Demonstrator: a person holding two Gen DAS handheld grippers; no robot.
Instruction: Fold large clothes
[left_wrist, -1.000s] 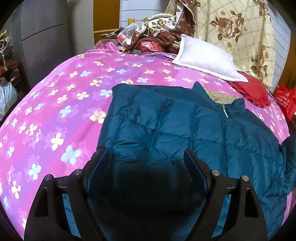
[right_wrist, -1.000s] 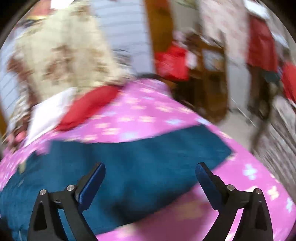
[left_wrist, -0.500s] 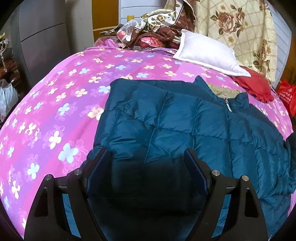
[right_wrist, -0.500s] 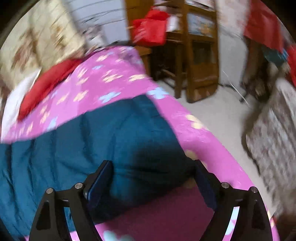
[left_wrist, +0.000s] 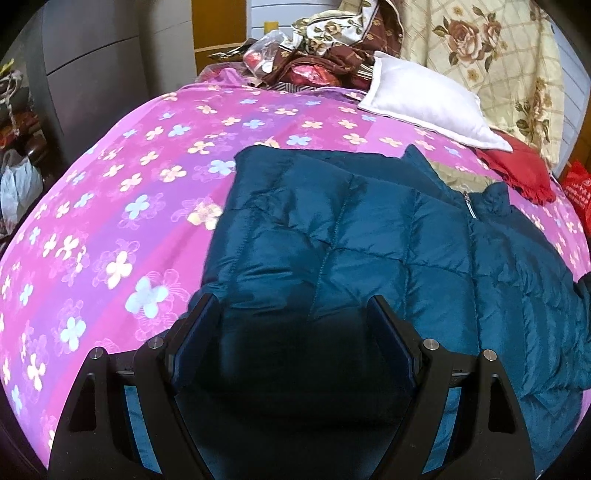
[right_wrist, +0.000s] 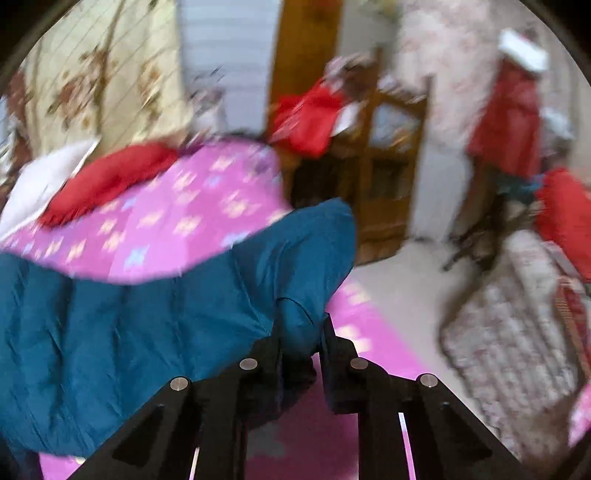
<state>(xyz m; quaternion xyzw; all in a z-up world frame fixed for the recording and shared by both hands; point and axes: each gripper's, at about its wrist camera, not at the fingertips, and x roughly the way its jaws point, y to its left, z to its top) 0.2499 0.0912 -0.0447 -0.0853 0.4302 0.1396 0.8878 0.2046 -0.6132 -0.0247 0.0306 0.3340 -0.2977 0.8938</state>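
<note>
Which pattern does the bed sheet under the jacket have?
Pink-purple bed sheet with small flowers, clearest in the left wrist view.

The left black two-finger plastic gripper (left_wrist: 291, 314) has angular, open-framed finger arms with triangular cut-outs. Four round silver screw heads sit along its arms, two per side. Its fingers (left_wrist: 197, 332) carry flat dark blue pads on their inner faces. The right black two-finger plastic gripper (right_wrist: 301, 341) has the same angular frame, also with four silver screws.
</note>
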